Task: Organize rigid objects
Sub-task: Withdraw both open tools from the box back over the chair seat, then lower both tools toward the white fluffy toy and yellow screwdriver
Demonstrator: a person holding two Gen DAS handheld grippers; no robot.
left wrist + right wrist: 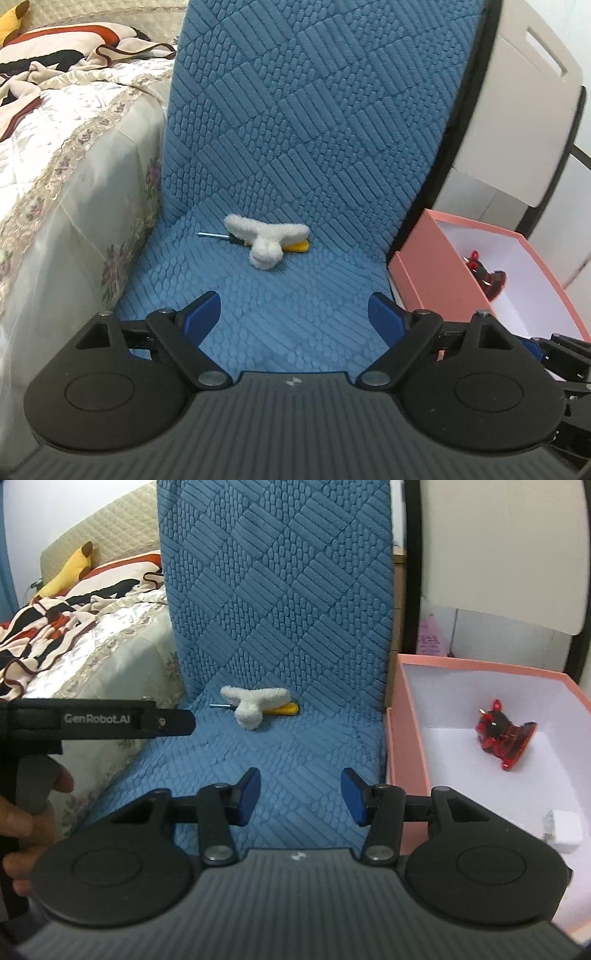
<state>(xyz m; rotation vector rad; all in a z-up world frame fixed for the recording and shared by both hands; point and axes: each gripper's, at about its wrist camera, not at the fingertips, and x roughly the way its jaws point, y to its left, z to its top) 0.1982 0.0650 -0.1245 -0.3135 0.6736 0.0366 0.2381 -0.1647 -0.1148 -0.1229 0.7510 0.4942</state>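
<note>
On the blue quilted chair seat [295, 291] [295, 746] lies a white plush toy [264, 240] [255, 705]. It rests across a screwdriver with a yellow handle [298, 246] [282, 709] and a thin metal shaft [210, 235] [219, 705]. My left gripper [294, 317] hovers open over the near part of the seat, nothing between its blue pads. My right gripper [301, 797] is also open and empty, short of the toy. Beside the chair a pink box [424, 273] [402, 760] holds a red and black figurine [487, 280] [504, 734] and a small white block [565, 829].
A bed [66, 155] [103, 642] with a patterned blanket and a yellow plush [72, 572] flanks the chair on the left. A white panel with a black frame [517, 110] stands behind the box. The left gripper's body [96, 722] and a hand [29, 819] show at the left of the right wrist view.
</note>
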